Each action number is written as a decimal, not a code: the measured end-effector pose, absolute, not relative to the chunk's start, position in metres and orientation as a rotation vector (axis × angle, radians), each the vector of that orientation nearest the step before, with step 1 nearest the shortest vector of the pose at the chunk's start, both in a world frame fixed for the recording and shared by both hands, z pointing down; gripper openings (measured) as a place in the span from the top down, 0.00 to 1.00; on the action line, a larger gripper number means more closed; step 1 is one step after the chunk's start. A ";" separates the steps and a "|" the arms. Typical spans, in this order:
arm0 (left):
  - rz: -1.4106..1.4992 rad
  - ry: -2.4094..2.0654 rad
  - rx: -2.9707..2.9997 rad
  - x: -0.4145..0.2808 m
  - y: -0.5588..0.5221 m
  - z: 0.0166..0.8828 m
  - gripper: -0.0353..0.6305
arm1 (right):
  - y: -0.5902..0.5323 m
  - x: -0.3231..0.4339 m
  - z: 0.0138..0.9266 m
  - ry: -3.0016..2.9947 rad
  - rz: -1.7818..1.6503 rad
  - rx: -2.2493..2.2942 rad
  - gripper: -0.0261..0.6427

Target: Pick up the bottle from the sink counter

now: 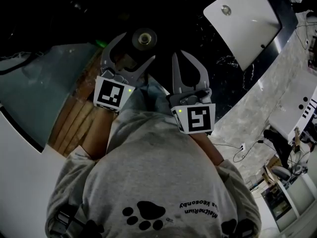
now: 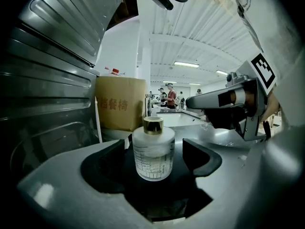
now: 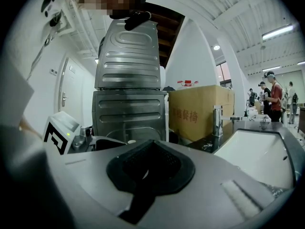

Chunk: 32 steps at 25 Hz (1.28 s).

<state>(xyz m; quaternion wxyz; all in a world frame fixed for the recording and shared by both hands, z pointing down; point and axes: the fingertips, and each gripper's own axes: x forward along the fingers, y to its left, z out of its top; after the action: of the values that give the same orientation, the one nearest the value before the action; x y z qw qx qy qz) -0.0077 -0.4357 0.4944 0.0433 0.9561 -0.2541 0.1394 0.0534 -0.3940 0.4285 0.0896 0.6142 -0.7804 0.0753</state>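
White frosted bottle (image 2: 153, 151) stands between released left tongs (image 2: 154, 146); right tongs (image 3: 151, 149) clenched, empty

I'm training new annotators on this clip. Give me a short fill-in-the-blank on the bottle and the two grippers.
1. The bottle has a ___ cap.
2. It stands between the jaws of the left gripper, which is ___.
3. The right gripper is ___ and holds nothing.
Missing words: gold; open; shut.
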 end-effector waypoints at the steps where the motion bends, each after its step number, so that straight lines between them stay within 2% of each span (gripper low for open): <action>1: 0.426 -0.778 2.926 -0.006 -0.437 0.496 0.38 | -0.395 0.055 0.429 -2.317 0.227 1.829 0.96; 6: 0.525 -0.727 2.969 0.004 -0.441 0.501 0.36 | -0.400 0.060 0.434 -2.299 0.242 1.841 0.96; 26: 0.622 -0.681 3.004 0.032 -0.454 0.516 0.36 | -0.409 0.073 0.437 -2.258 0.261 1.877 0.96; 32: 0.591 -0.717 3.033 0.034 -0.456 0.514 0.40 | -0.408 0.077 0.436 -2.248 0.259 1.891 0.96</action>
<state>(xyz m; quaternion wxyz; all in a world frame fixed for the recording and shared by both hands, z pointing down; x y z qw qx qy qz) 0.0339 -0.4556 0.5139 -0.0154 0.9560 -0.2261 0.1862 0.0767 -0.4075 0.4359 0.0963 0.6384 -0.7587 0.0875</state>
